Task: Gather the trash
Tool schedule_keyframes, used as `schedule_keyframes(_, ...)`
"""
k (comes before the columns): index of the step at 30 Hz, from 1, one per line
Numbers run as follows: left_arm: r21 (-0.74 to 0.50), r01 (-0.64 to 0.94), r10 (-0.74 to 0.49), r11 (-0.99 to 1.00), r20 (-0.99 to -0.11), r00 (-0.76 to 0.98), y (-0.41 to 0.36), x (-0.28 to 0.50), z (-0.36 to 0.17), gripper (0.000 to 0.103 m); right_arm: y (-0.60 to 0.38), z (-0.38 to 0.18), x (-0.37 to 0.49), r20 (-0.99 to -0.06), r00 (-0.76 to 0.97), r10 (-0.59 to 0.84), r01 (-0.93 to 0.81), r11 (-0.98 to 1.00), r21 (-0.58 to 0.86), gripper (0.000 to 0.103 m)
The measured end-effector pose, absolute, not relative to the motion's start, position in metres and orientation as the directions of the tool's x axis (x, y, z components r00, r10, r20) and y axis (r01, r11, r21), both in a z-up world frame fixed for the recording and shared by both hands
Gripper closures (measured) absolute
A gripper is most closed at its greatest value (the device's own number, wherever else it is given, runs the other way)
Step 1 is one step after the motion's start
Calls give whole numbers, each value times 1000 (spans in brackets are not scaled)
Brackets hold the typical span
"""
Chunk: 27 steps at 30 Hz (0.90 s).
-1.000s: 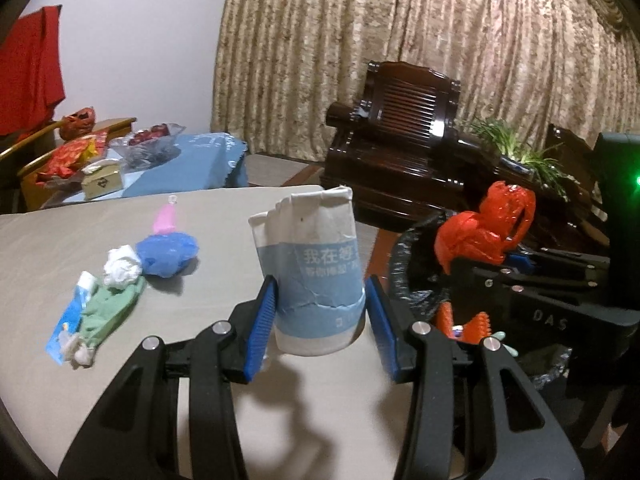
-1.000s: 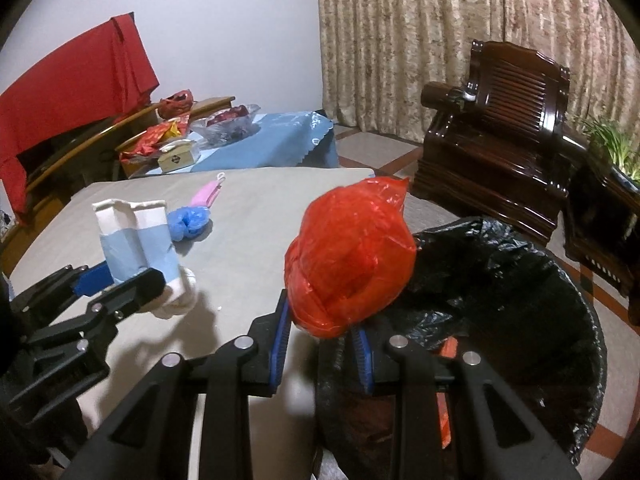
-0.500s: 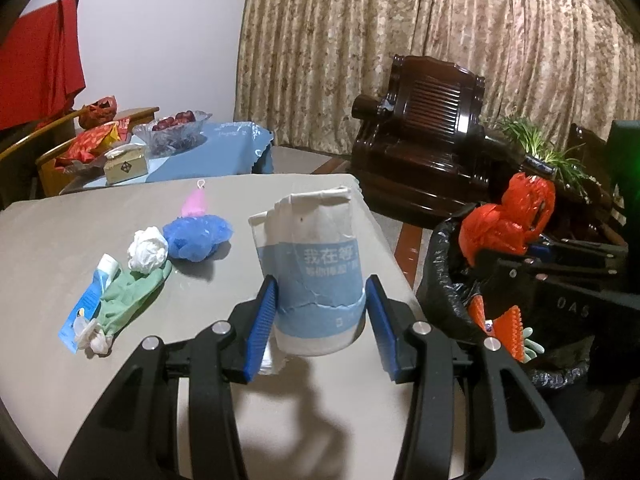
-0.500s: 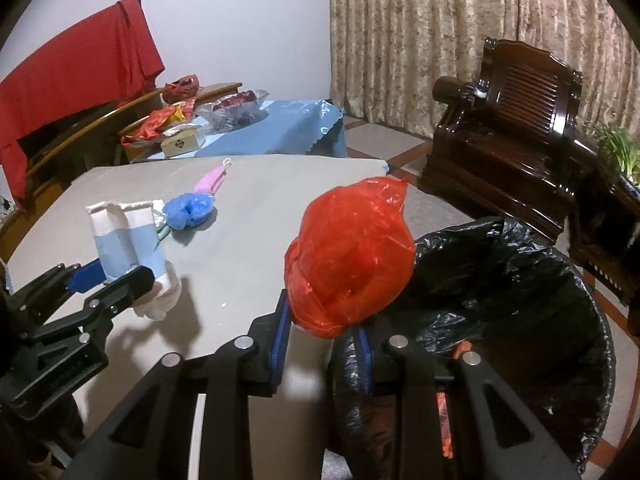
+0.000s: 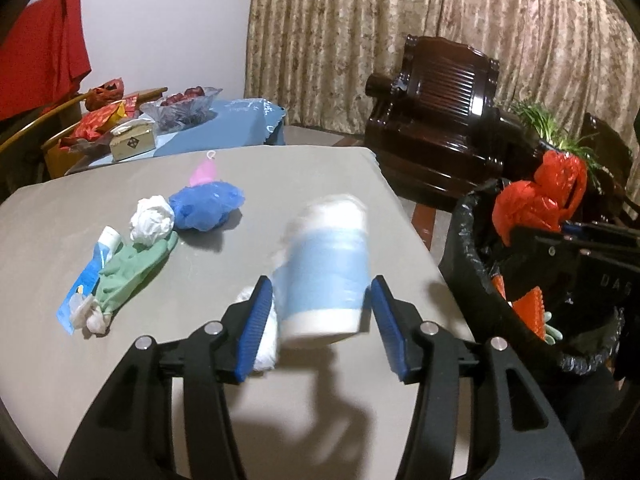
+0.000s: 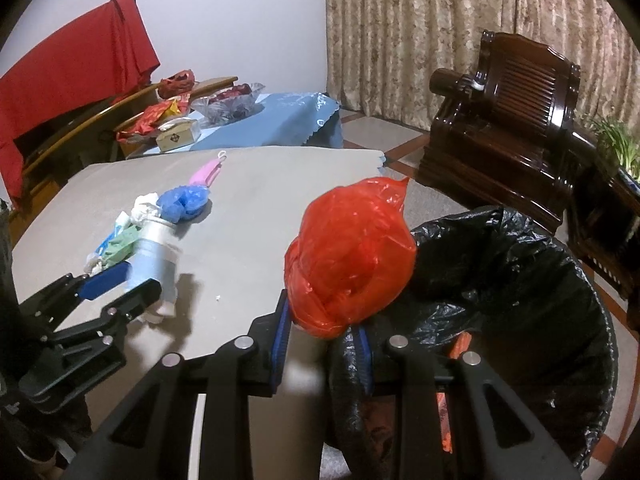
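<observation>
My left gripper (image 5: 322, 322) is opening, freeing the blurred paper cup (image 5: 326, 268); my right gripper (image 6: 322, 342) is clamping the red plastic bag (image 6: 350, 256) over the bin (image 6: 568, 280).

- The table (image 5: 320, 168) has a plain grey-beige top with a rounded far right corner.
- A pink face mask (image 5: 205, 171) lies near the far edge.
- Just in front of it sits a crumpled blue plastic piece (image 5: 206, 210), touching a white paper ball (image 5: 151, 220) on its left.
- A green glove (image 5: 134, 270) lies next to the ball, toward the left edge, beside a blue-white tube (image 5: 90, 280).
- Small white scraps (image 5: 89, 314) lie at the near end of the glove.
- A white wad (image 5: 262, 338) lies near the front edge.
</observation>
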<state>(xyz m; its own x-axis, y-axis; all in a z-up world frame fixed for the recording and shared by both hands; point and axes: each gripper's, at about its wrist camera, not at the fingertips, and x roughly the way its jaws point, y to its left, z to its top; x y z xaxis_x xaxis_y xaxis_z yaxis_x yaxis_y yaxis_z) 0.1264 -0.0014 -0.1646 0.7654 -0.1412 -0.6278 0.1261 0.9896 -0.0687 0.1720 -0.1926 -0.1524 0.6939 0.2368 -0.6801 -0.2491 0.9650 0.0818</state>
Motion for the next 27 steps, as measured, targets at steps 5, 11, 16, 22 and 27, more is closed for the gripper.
schedule_keyframes(5, -65, 134, -144, 989, -642, 753, -5, 126, -172, 42, -198, -155, 172, -683, 692, 234, -240, 967, 87, 74)
schedule_keyframes(11, -60, 96, -112, 994, -617, 779, 8, 118, -166, 32, -201, -158, 171, -682, 692, 236, -235, 967, 96, 74)
schedule_keyframes(16, -32, 46, -56, 998, -634, 772, 20, 128, -172, 29, -204, -160, 171, -681, 693, 237, -228, 968, 104, 74)
schedule_keyframes(22, -40, 9, -33, 999, -674, 738, 36, 149, -190, 43, -208, -162, 173, -684, 692, 233, -217, 970, 110, 74)
schedule_keyframes(27, -50, 19, -49, 999, -705, 707, 37, 159, -202, 72, -209, -164, 175, -686, 690, 231, -212, 971, 114, 74)
